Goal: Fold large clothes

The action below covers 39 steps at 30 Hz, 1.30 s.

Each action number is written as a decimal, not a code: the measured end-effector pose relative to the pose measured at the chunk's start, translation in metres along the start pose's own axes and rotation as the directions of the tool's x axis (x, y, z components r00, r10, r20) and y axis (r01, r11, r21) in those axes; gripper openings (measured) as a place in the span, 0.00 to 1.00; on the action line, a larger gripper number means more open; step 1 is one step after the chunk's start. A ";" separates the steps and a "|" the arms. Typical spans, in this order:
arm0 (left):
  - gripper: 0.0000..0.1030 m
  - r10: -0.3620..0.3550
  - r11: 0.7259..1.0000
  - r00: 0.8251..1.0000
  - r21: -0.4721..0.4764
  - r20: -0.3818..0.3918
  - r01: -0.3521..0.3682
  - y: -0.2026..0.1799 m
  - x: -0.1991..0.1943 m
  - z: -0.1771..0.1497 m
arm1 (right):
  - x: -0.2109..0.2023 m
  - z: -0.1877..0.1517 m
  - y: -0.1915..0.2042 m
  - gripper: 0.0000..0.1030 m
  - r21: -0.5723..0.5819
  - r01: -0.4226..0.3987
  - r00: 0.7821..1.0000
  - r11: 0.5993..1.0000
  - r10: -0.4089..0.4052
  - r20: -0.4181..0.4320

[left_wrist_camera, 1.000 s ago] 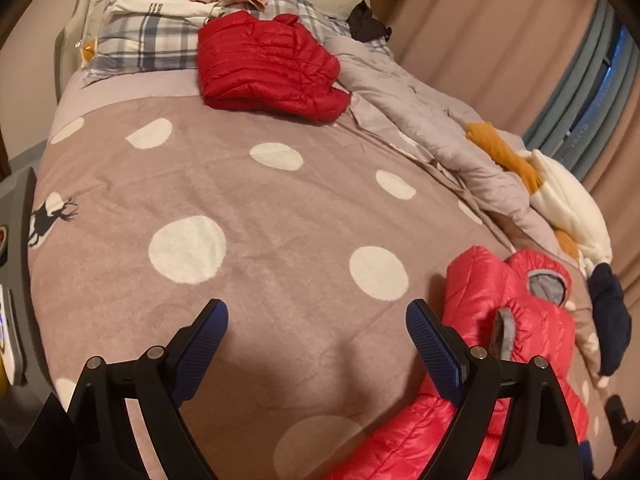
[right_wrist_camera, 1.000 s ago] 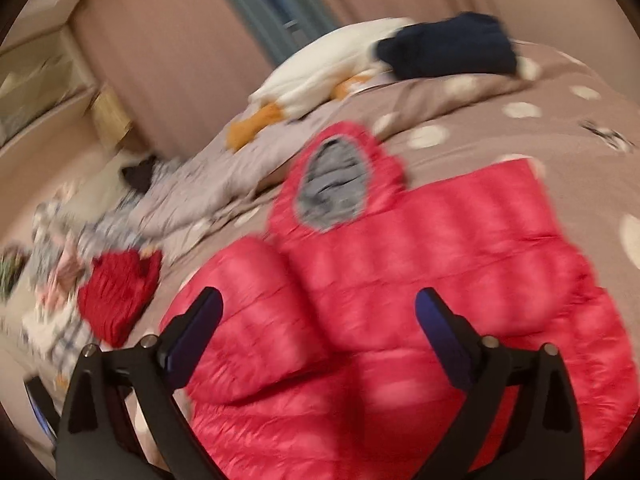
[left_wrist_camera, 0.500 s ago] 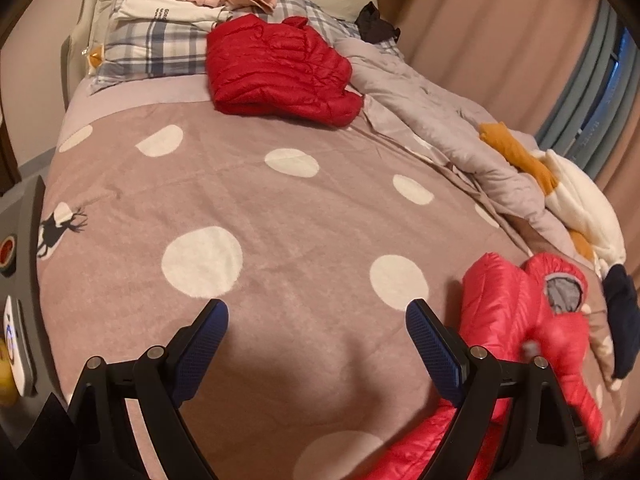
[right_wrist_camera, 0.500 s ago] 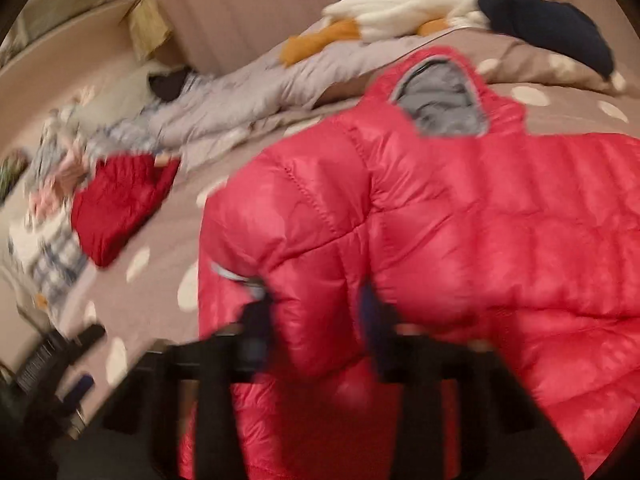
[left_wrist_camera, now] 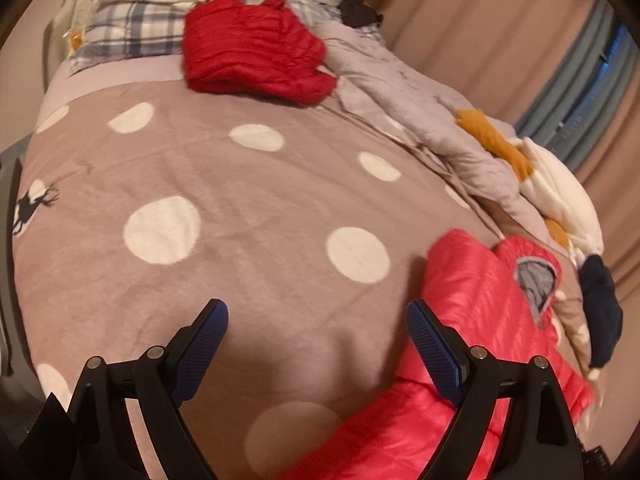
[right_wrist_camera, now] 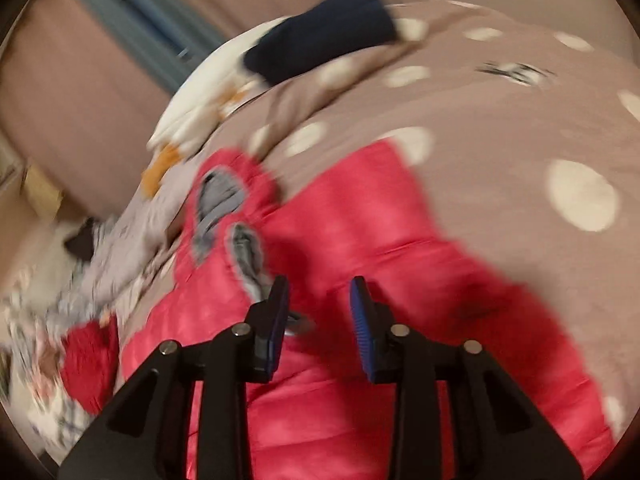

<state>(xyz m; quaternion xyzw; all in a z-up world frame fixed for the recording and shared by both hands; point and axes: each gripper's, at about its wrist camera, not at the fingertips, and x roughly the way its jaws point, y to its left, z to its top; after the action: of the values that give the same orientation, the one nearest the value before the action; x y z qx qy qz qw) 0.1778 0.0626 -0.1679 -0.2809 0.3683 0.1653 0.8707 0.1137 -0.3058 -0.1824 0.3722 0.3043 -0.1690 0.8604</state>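
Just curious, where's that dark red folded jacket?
In the left wrist view, the dark red jacket lies at the bed's far end, between the plaid pillow and grey quilt.

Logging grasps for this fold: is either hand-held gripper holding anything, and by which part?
Nothing is held: the left hand-held gripper and right hand-held gripper are open above the pinkish-red quilted puffer jacket.

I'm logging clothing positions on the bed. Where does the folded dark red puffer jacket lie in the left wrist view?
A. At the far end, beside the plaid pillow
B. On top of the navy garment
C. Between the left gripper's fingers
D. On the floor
A: the folded dark red jacket lies at the far end, next to the plaid pillow, well beyond the open left gripper.
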 end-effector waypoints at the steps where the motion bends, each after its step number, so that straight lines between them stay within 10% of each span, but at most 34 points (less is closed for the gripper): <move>1: 0.87 -0.011 1.000 1.000 0.018 0.007 0.010 -0.004 -0.002 -0.001 | -0.001 0.004 -0.008 0.31 0.024 0.016 1.000 1.000 -0.016 -0.002; 7: 0.87 -0.141 0.976 0.989 0.173 0.043 0.132 -0.043 -0.011 -0.016 | -0.025 0.019 -0.018 0.49 0.039 0.035 0.998 0.999 -0.037 0.056; 15: 0.47 -0.213 0.922 0.976 0.340 0.040 0.187 -0.087 -0.008 -0.039 | -0.026 0.000 0.036 0.50 -0.202 -0.053 0.996 0.978 0.067 0.063; 21: 0.47 -0.170 0.896 0.985 0.416 -0.002 0.155 -0.104 0.021 -0.055 | 0.001 -0.016 0.053 0.45 -0.329 -0.053 0.998 0.943 0.058 0.005; 31: 0.50 -0.119 0.848 0.991 0.514 -0.060 0.133 -0.118 0.046 -0.085 | 0.050 -0.020 0.026 0.28 -0.406 0.167 0.985 0.898 -0.174 0.018; 39: 0.54 -0.119 0.842 0.990 0.521 -0.076 0.141 -0.118 0.058 -0.089 | 0.056 -0.025 0.019 0.29 -0.401 0.160 0.986 0.902 -0.161 0.032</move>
<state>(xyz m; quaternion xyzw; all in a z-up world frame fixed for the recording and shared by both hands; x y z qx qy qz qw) 0.2263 -0.0799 -0.2178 -0.0603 0.3973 -0.0067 0.9157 0.1560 -0.2783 -0.2227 0.1615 0.3628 -0.1728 0.9013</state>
